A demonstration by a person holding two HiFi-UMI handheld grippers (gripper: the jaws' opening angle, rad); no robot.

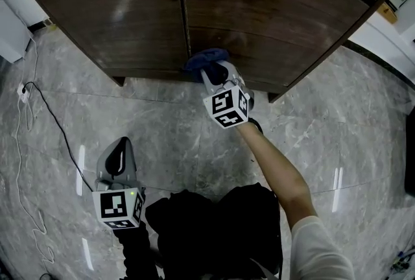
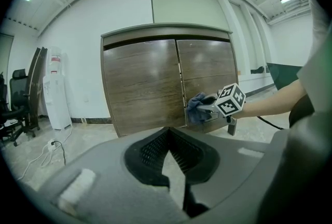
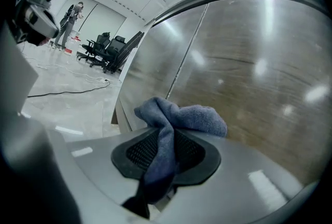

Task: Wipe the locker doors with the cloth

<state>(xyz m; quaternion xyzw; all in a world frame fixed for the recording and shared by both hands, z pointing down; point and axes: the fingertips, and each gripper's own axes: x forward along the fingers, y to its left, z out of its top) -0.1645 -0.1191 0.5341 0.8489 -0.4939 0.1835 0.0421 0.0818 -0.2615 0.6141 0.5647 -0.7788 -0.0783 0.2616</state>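
Note:
The brown wooden locker has a left door (image 1: 123,6) and a right door (image 1: 272,6). My right gripper (image 1: 209,70) is shut on a blue cloth (image 1: 206,58) and holds it against the bottom of the right door, just right of the seam. In the right gripper view the cloth (image 3: 181,114) bunches out of the jaws in front of the door (image 3: 249,72). My left gripper (image 1: 119,146) hangs low over the floor, well back from the locker, shut with nothing in it. Its own view shows the cloth (image 2: 196,109) and the right gripper (image 2: 208,109) at the locker's lower middle.
A black cable (image 1: 52,116) runs over the grey marble floor from a socket (image 1: 23,92) at the left. A water dispenser (image 2: 56,88), leaning boards (image 2: 36,83) and office chairs (image 2: 13,109) stand left of the locker. A person (image 3: 70,18) stands far off.

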